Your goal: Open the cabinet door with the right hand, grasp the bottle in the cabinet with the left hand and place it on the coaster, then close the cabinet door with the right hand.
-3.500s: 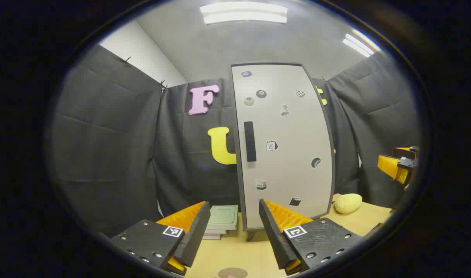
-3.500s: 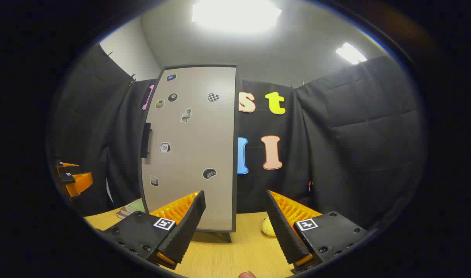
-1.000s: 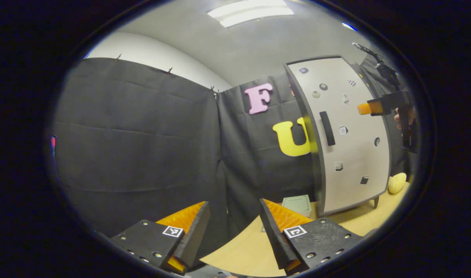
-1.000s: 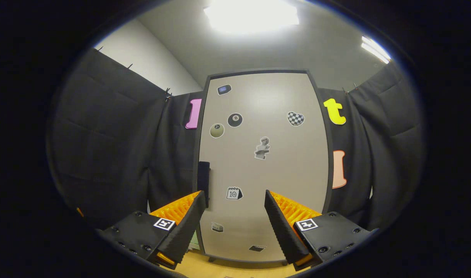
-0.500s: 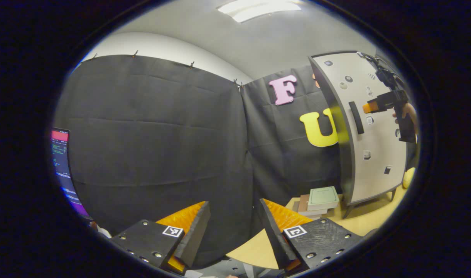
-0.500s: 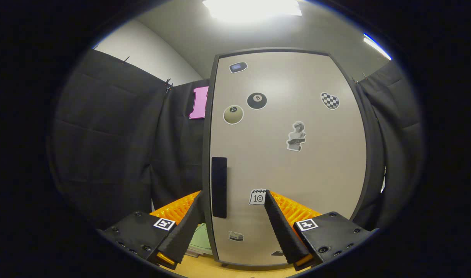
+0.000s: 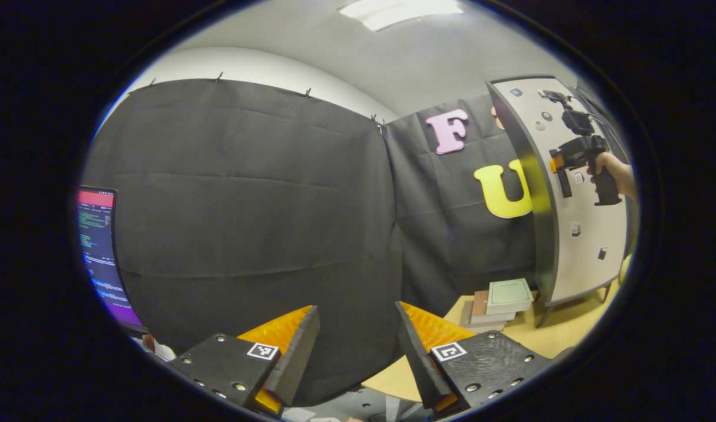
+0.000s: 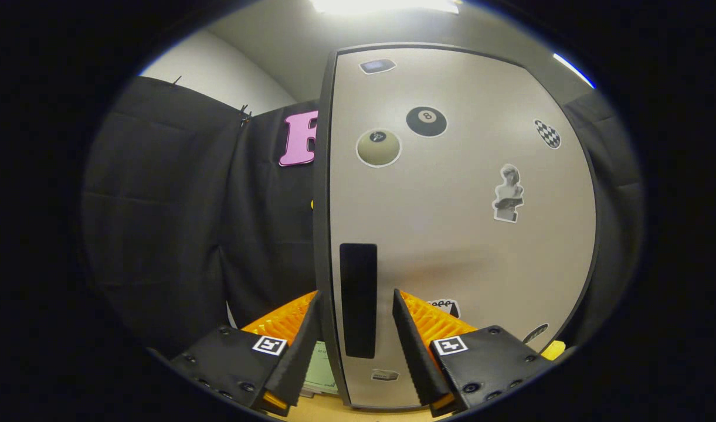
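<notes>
Filling the centre of the right gripper view, the cabinet door (image 8: pixel 451 234) stands closed, its dark handle (image 8: pixel 358 299) at lower centre between the fingers of the right tongs (image 8: pixel 353 340), spread apart and seemingly not yet pressing it. At the lower right of the left gripper view, a stack of books (image 7: pixel 498 302) lies on the bench (image 7: pixel 545 340). The left tongs (image 7: pixel 358 346) gape wide, empty, at bottom centre.

Stacked books (image 7: pixel 497 305), monitor (image 7: pixel 99 252)

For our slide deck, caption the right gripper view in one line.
Open right tool straddles the black handle of the closed, sticker-covered cabinet door.
</notes>
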`<state>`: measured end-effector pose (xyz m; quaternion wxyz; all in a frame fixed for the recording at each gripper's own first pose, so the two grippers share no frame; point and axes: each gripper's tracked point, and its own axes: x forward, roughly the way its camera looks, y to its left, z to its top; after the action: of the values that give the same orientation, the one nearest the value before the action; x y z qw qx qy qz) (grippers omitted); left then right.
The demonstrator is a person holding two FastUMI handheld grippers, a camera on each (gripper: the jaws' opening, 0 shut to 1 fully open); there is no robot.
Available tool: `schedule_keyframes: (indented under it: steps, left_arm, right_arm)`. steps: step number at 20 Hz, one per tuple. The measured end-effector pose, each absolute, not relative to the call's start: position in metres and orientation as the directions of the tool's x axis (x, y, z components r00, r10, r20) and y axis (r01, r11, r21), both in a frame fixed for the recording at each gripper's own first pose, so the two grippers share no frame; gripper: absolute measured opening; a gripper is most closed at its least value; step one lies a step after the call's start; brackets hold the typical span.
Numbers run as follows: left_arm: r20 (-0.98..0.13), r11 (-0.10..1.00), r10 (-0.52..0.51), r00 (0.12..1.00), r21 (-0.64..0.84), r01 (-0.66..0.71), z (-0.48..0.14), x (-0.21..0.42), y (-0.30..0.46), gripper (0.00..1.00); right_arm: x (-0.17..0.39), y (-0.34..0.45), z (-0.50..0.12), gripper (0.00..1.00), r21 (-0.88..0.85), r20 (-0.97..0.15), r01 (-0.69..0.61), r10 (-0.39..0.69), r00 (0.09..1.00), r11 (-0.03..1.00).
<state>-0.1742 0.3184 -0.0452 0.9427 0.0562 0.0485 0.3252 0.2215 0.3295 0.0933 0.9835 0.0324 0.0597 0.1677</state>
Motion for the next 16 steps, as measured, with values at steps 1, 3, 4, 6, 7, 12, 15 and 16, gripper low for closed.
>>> schedule_keyframes:
  steps: [1,3,4,6,7,12,15,16]
  left_arm:
    - [-0.059,0.781,0.621,0.782,0.136,-0.61,-0.046,-0.176,0.32,0.76]
    - [-0.066,0.781,0.621,0.781,0.135,-0.61,-0.049,-0.178,0.324,0.76]
    - [-0.066,0.781,0.621,0.781,0.136,-0.609,-0.049,-0.179,0.324,0.76]
    - [-0.071,0.782,0.619,0.782,0.138,-0.607,-0.051,-0.179,0.326,0.79]
    - [-0.074,0.785,0.616,0.784,0.136,-0.604,-0.052,-0.179,0.326,0.79]
    - [-0.073,0.812,0.582,0.81,0.117,-0.573,-0.052,-0.172,0.321,0.8]
    - [-0.057,0.83,0.553,0.832,0.122,-0.543,-0.048,-0.168,0.318,0.79]
    - [-0.052,0.838,0.541,0.839,0.123,-0.532,-0.045,-0.166,0.316,0.79]
  right_arm:
    - [0.224,0.332,0.091,0.67,0.08,-0.122,-0.319,0.327,0.937,0.944]
    - [0.227,0.336,0.083,0.67,0.077,-0.152,-0.302,0.31,0.938,0.95]
    - [0.229,0.333,0.083,0.55,0.072,-0.156,-0.287,0.295,0.943,0.955]
    - [0.228,0.33,0.083,0.35,0.072,-0.161,-0.279,0.287,0.944,0.958]
    - [0.229,0.331,0.082,0.29,0.07,-0.165,-0.288,0.296,0.941,0.955]
    - [0.221,0.328,0.082,0.18,0.095,-0.188,-0.35,0.362,0.913,0.932]
    - [0.206,0.324,0.085,0.14,0.122,-0.19,-0.402,0.419,0.888,0.908]
    - [0.202,0.324,0.086,0.18,0.134,-0.19,-0.421,0.441,0.877,0.897]
